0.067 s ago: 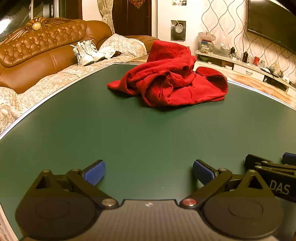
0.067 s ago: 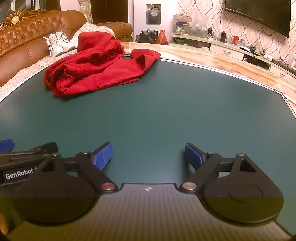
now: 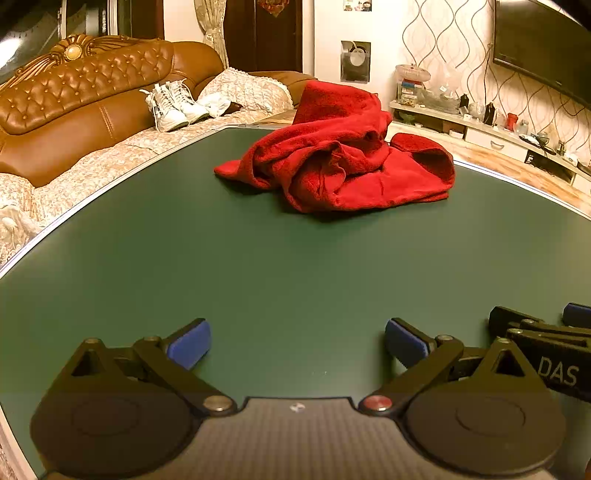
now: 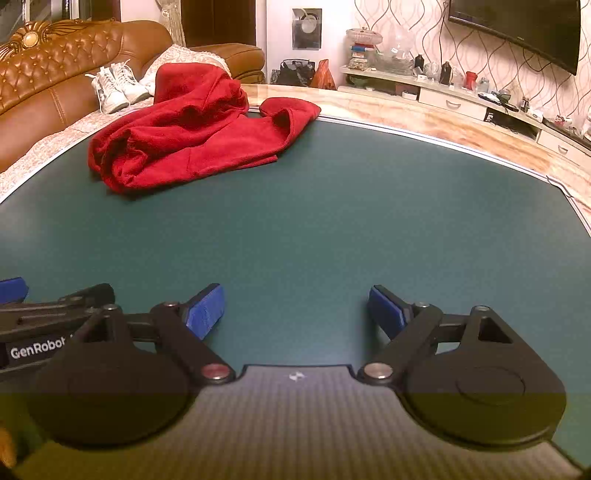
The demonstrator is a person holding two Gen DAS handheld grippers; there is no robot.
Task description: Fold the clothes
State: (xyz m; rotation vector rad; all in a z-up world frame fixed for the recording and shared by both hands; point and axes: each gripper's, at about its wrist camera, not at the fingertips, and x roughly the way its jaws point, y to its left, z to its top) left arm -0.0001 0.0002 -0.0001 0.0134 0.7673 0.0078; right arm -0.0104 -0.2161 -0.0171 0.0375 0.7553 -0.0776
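Observation:
A crumpled red fleece garment (image 3: 343,162) lies in a heap at the far side of the green table (image 3: 258,266); it also shows in the right wrist view (image 4: 192,129), at the far left. My left gripper (image 3: 297,341) is open and empty, low over the near part of the table, well short of the garment. My right gripper (image 4: 295,314) is open and empty too, beside the left one. The right gripper's side shows at the right edge of the left wrist view (image 3: 546,332). The left gripper's side shows at the left edge of the right wrist view (image 4: 48,314).
A brown leather sofa (image 3: 74,110) with white sneakers (image 3: 173,105) and a cushion stands beyond the table's left edge. A low TV cabinet (image 4: 461,99) with bottles and a wall TV (image 4: 517,29) are at the far right. The table rim (image 4: 443,142) curves along the back.

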